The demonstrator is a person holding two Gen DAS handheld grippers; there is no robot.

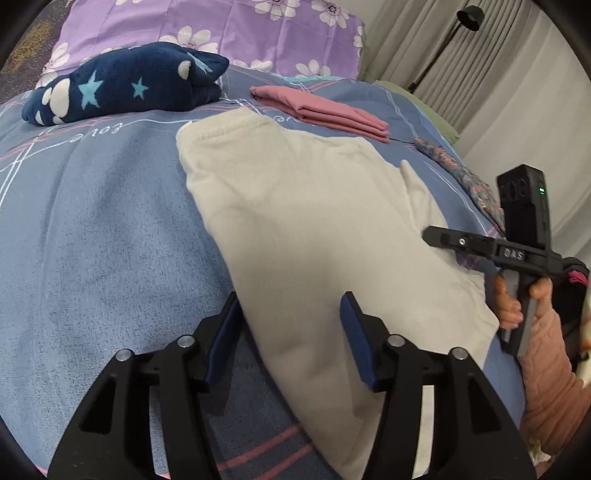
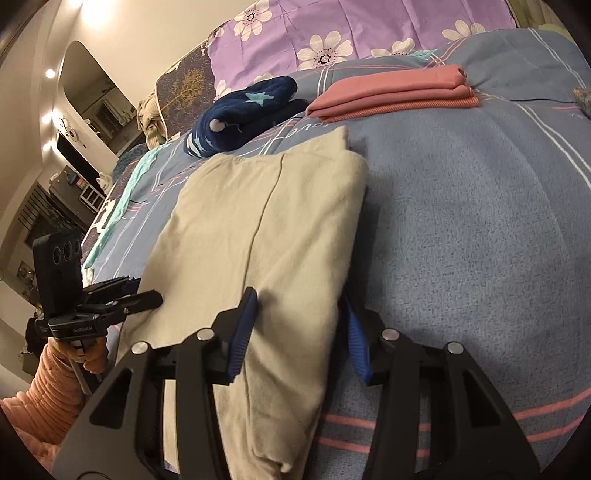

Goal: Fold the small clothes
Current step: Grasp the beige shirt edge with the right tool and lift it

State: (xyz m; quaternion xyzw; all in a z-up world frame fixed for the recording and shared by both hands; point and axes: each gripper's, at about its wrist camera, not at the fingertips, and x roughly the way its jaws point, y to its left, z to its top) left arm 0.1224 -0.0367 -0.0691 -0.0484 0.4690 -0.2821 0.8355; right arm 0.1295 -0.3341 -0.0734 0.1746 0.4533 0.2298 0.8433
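Note:
A cream garment (image 1: 314, 221) lies folded in a long strip on the blue bedspread (image 1: 92, 221). My left gripper (image 1: 290, 314) is open over its near end: one finger stands at the cloth's left edge and the other rests on top of it. In the right wrist view the same cream garment (image 2: 266, 221) runs away from me. My right gripper (image 2: 301, 314) straddles its right edge with the jaws apart. The cloth bulges between the pads and partly hides the right finger. Each gripper shows in the other's view, held by a hand in a pink sleeve (image 1: 546, 369).
At the far side of the bed lie a folded pink garment (image 1: 325, 110) and a rolled navy star-print fleece (image 1: 125, 88). A purple flowered pillow (image 1: 229, 29) sits behind them. A floral cloth (image 1: 461, 177) lies at the right edge, with curtains (image 1: 517, 92) beyond.

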